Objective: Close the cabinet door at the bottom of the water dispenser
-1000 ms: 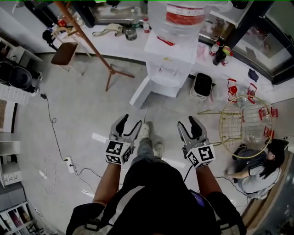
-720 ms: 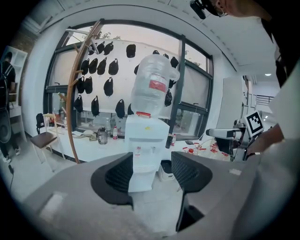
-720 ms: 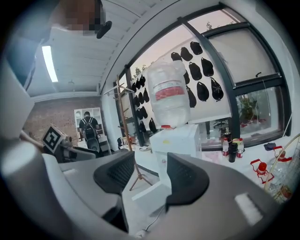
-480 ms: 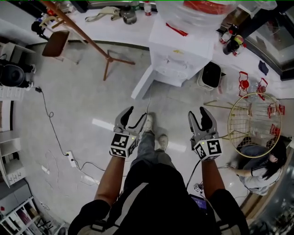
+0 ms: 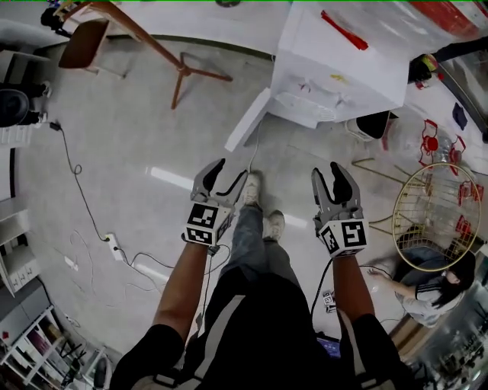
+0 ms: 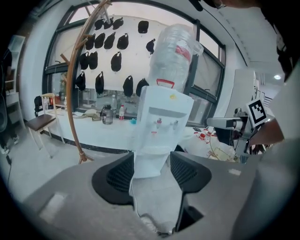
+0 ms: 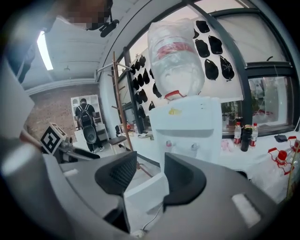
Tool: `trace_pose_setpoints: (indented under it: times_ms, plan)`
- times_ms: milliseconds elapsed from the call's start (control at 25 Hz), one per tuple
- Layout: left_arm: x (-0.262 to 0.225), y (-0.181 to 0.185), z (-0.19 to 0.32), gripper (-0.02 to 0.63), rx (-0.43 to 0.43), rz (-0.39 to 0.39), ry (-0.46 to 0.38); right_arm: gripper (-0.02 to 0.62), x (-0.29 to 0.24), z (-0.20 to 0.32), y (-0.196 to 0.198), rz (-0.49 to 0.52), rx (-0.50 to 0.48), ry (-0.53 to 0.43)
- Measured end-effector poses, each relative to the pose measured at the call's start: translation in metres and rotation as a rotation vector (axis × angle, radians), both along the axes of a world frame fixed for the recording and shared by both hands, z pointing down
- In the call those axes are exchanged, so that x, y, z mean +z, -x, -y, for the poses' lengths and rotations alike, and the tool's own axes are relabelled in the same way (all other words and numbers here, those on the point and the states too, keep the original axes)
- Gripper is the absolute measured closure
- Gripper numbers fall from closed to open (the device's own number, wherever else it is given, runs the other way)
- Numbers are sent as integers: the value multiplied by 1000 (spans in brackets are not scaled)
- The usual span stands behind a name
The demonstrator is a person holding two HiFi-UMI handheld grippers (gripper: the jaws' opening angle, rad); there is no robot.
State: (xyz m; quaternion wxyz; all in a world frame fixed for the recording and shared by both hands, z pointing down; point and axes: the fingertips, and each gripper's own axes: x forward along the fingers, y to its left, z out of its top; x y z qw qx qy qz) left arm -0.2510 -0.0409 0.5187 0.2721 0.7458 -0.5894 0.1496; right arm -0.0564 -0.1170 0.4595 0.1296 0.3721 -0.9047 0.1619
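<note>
1. Left gripper (image 5: 231,171): we hold it over the floor in front of us, its jaws standing apart. In the left gripper view (image 6: 151,171) there is nothing between the pads; only the distant dispenser shows through the gap.
2. Right gripper (image 5: 328,171): we hold it level with the left one, beside our shoes (image 5: 263,209). Its jaws have just been closing, yet they remain parted, with nothing held between them (image 7: 150,173).
3. Water dispenser (image 5: 339,72): a white body standing ahead of us against the long white counter (image 5: 206,23), with an upturned clear bottle (image 7: 176,51) on top.
4. Cabinet door (image 5: 248,120): a white panel at the dispenser's foot. It stands ajar, swung out toward the left of the head view. Both grippers are well apart from it. In the right gripper view its edge (image 7: 145,187) lines up behind the gap of the jaws.
5. Wooden coat stand (image 5: 164,57): slanting legs on the floor to the left of the door.
6. Power strip (image 5: 114,247) with trailing cable: on the floor at our left.
7. Gold wire basket (image 5: 435,217): at our right, with a seated person (image 5: 431,293) just beside it.
</note>
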Motion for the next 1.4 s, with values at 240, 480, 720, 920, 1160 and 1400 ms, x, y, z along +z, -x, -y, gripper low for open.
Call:
trace_pose_setpoints:
  times_ms: [240,480,720,920,1160,1400]
  plan:
    - [84,18,3,356,-18,-36,115,418,51,6,17,8,37,78]
    - [167,38,-2,356,-24,-22,232,422,109,-2,25,-23,44,175]
    - [229,50,4,354,17,37,296,426,154,-7,35,-59,34,229]
    - [265,60,14,342,-10,52,341,430,180,-6,40,-84,23,256]
    - [298,64,22,318,-14,101,396,430,182,1,45,-41,63,277]
    - [322,60,23,299,18,96,466,430,189,-7,35,-42,49,301]
